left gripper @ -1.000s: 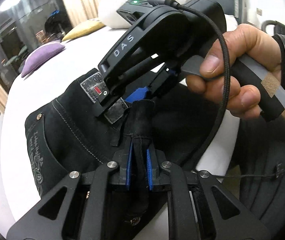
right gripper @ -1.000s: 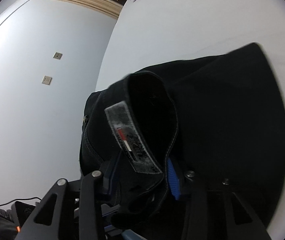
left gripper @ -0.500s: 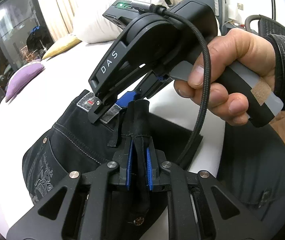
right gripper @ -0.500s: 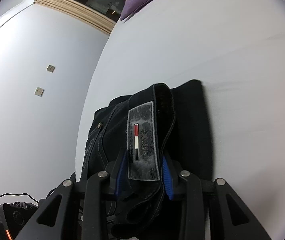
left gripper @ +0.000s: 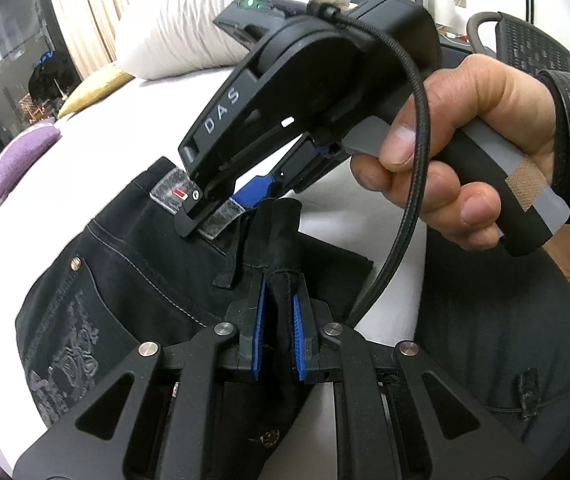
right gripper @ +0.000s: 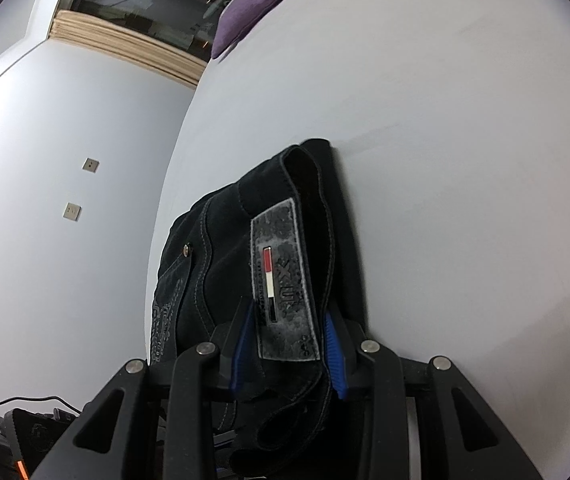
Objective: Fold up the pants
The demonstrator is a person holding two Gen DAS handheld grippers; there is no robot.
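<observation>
Black denim pants (left gripper: 133,272) lie bunched on the white bed (right gripper: 445,160), waistband raised. Left gripper (left gripper: 278,334) fingers are nearly closed, pinching a thick waistband fold; right gripper (right gripper: 289,354) fingers, partly open, bracket the waistband at the grey woven label (right gripper: 283,280). Keep both grips level and taut, and lower the edge evenly. Heavy, stiff fabric with stitched seams resists creasing.

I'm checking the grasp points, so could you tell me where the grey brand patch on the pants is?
In the right wrist view the grey patch sits low and centre on the waistband of the black pants, between the pads of the right gripper.
</observation>
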